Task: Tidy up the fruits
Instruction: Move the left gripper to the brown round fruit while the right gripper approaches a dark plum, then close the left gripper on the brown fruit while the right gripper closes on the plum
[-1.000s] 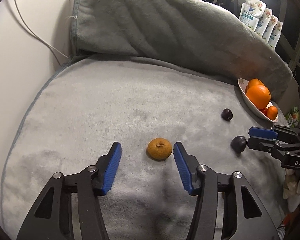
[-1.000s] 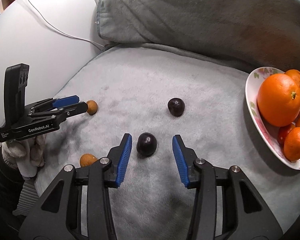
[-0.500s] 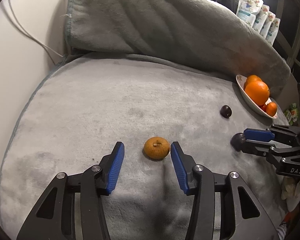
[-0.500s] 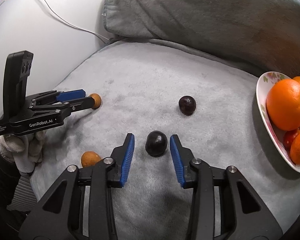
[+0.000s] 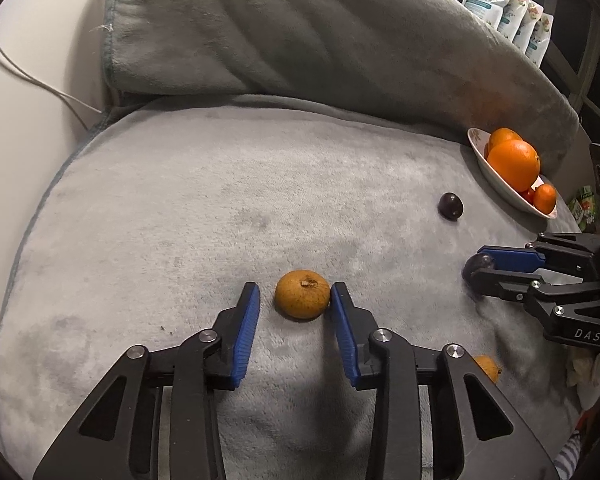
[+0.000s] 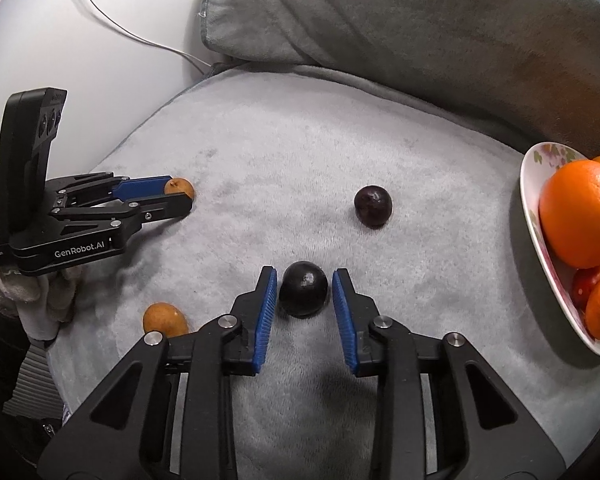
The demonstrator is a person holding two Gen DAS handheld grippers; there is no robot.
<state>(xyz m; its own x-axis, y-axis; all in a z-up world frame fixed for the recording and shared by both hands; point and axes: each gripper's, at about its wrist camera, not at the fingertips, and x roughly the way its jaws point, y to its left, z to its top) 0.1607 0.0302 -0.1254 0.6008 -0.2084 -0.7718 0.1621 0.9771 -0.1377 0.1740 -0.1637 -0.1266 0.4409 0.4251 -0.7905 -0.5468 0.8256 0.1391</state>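
Left wrist view, left gripper (image 5: 296,300) closing around brown fruit (image 5: 302,294), not yet gripped, right gripper (image 6: 305,292) closing around dark plum (image 6: 303,294), small gaps remain, grey blanket (image 6: 300,168).

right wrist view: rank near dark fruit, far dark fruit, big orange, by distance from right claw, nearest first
1. Near dark fruit: between the pads of the right claw, which are closing around it.
2. Far dark fruit: on the grey blanket, beyond and slightly right.
3. Big orange: far right, in the plate.

Right tool (image 6: 305,300) closing — dark plum (image 6: 303,289) between
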